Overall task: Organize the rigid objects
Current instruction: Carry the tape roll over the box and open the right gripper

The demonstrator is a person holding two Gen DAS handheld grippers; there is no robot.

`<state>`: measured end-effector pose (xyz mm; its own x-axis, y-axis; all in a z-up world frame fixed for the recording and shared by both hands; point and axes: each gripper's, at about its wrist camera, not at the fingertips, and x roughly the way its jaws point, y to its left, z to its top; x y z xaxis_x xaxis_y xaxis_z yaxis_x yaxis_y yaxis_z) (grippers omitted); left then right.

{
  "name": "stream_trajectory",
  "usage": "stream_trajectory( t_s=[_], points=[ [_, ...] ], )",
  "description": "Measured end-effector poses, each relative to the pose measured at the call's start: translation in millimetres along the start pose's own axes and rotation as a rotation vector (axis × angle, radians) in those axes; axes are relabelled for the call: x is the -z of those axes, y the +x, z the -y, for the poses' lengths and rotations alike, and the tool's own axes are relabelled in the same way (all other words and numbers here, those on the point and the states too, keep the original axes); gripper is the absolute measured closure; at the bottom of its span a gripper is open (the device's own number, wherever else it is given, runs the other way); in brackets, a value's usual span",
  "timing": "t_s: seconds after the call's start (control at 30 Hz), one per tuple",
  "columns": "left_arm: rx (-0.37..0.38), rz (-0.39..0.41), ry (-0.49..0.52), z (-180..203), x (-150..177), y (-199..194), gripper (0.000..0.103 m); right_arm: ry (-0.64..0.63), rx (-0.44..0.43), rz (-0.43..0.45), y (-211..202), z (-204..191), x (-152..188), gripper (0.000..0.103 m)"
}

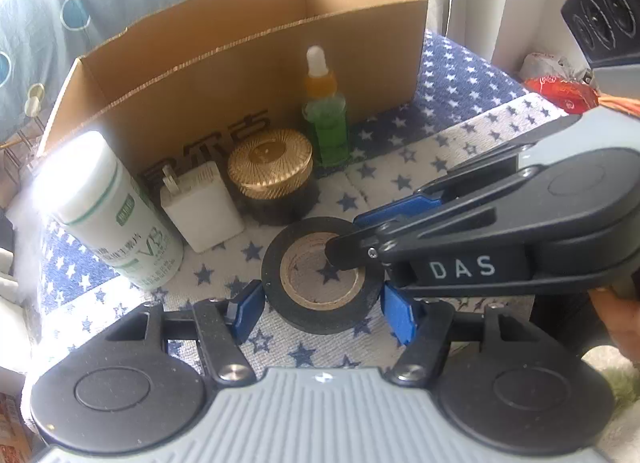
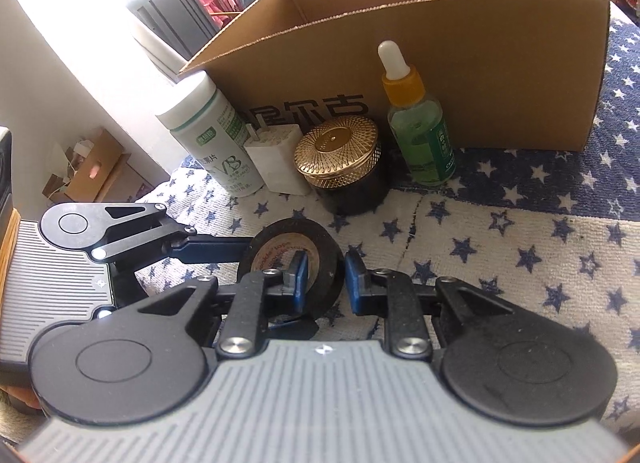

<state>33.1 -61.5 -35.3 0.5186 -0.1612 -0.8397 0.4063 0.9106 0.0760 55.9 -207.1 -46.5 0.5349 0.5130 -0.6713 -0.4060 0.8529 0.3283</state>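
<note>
Black tape roll [image 1: 320, 275] lies on the star cloth [image 1: 460, 111], in front of the cardboard box [image 1: 240, 75]. Your right gripper [image 2: 325, 283] pinches its wall, one pad inside the core, nearly closed. Your left gripper [image 1: 320, 303] sits half-open, pads touching the roll's outer sides. Risks: lifting against each other twists it loose; swinging it clips the gold-lid jar [image 1: 272, 175].
</note>
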Motion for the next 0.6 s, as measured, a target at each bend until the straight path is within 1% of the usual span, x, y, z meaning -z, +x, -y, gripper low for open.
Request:
stream_trajectory(
  t_s=[0.17,0.27,0.37,0.47,0.6],
  points=[
    [-0.022,0.045,0.021,6.2,-3.1,-17.7,0.038,-0.004,0.002,0.044,-16.7,-4.9,0.5,0.084],
    [-0.039,0.085,0.033,9.2,-6.9,-32.8,0.038,-0.021,0.005,0.079,-31.4,-10.4,-1.7,0.084],
    [-0.052,0.129,0.024,8.9,-16.6,-51.7,0.038,-0.049,0.007,0.125,-49.3,-17.5,-7.4,0.084],
    [-0.071,0.189,0.021,7.1,-31.0,-71.1,0.038,-0.08,0.001,0.182,-69.1,-23.4,-19.7,0.084],
    [-0.095,0.264,0.03,-1.6,-57.3,-90.7,0.038,-0.14,-0.006,0.253,-94.1,-29.5,-48.8,0.084]
  ],
)
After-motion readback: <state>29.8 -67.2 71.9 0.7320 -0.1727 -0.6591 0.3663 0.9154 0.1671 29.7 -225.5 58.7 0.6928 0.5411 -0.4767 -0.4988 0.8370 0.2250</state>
